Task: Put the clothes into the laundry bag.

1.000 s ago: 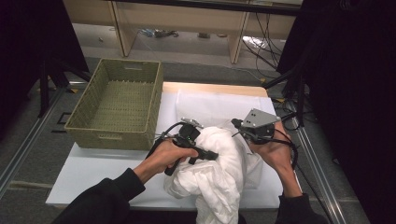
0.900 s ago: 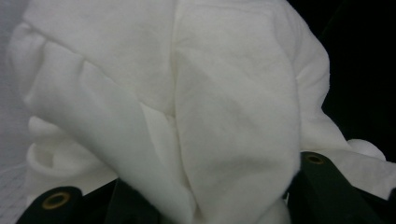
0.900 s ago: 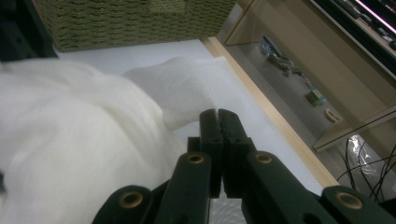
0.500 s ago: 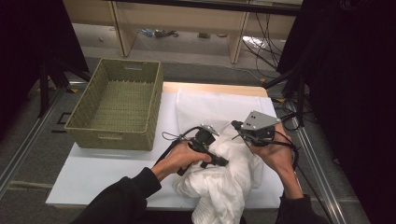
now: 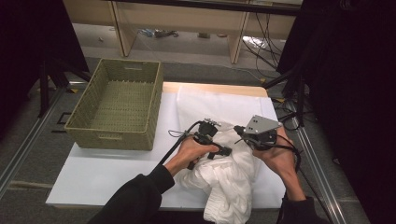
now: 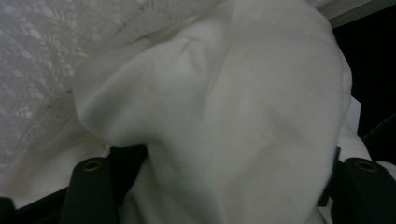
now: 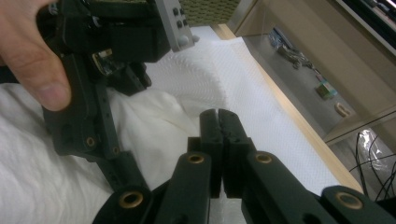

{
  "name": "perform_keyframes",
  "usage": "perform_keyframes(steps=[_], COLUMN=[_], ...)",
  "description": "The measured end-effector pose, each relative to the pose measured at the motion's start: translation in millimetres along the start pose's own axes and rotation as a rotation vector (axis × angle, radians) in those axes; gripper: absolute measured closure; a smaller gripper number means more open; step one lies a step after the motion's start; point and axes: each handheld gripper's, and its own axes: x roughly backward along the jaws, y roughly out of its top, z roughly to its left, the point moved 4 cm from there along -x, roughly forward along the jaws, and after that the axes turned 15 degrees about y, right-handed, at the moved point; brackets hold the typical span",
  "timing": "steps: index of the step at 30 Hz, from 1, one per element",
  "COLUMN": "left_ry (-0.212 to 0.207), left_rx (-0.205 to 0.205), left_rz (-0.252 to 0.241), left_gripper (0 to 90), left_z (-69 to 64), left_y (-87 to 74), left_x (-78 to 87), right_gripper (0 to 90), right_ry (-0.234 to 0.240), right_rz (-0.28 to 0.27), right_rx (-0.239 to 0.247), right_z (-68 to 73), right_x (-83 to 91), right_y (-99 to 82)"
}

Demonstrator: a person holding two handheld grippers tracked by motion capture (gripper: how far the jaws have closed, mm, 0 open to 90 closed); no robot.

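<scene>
— White cloth (image 5: 224, 179), where is it?

— Lower middle of the high view, bunched on the white table (image 5: 93, 177), with one end drooping over the near edge at the bottom of the frame. A flat textured sheet (image 5: 210, 105) lies under it and runs up toward the middle of the frame.

— And the left gripper (image 5: 219, 150)?

— Just left of centre in the high view, down on top of the bunched cloth, with the person's left hand (image 5: 191, 151) wrapped around it. In the left gripper view the cloth (image 6: 243, 116) bulges up between the two black jaws, which stand well apart at the bottom corners. They have just been opening, and the fold sits between them without being pinched.

— So it is released?

— Yes, the jaws are spread with the cloth loose in the gap.

— The right gripper (image 5: 243, 133)?

— Right of centre in the high view, beside the cloth's right edge, carried by the right hand (image 5: 280, 156) under its grey plate. In the right gripper view its jaws (image 7: 218, 140) are pressed flat together. Whether any fabric is nipped there I cannot tell.

— Anything else on the table?

— A woven green basket (image 5: 116, 137), upper left of the high view, well apart from the cloth.
</scene>
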Motion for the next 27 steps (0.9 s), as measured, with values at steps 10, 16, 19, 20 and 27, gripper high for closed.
perform_keyframes(steps=[10, 16, 19, 20, 27], left_ry=[0.039, 0.045, 0.012, -0.01, -0.086], left_rx=[-0.061, -0.078, -0.041, -0.047, -0.119], left_rz=[-0.117, -0.026, -0.013, -0.006, -0.029], left_gripper=[18.8, 20.6, 21.9, 25.4, 71.0], left_z=[9.9, 23.4, 22.6, 19.5, -20.0], left_y=[-5.0, -31.8, -33.8, -32.4, -18.1], left_x=[91.1, 79.9, 57.9, 52.3, 20.8], right_gripper=[90.0, 90.0, 90.0, 90.0, 90.0], right_ry=[-0.008, -0.003, -0.003, -0.001, 0.004], right_rz=[-0.009, -0.009, -0.007, -0.005, 0.002], right_rx=[0.004, 0.002, 0.009, -0.006, 0.004], right_z=[-1.0, 1.0, 1.9, 2.6, 1.6], right_x=[1.9, -0.5, -1.3, -1.4, -1.1], right_y=[2.2, 3.7, 4.9, 4.7, 2.4])
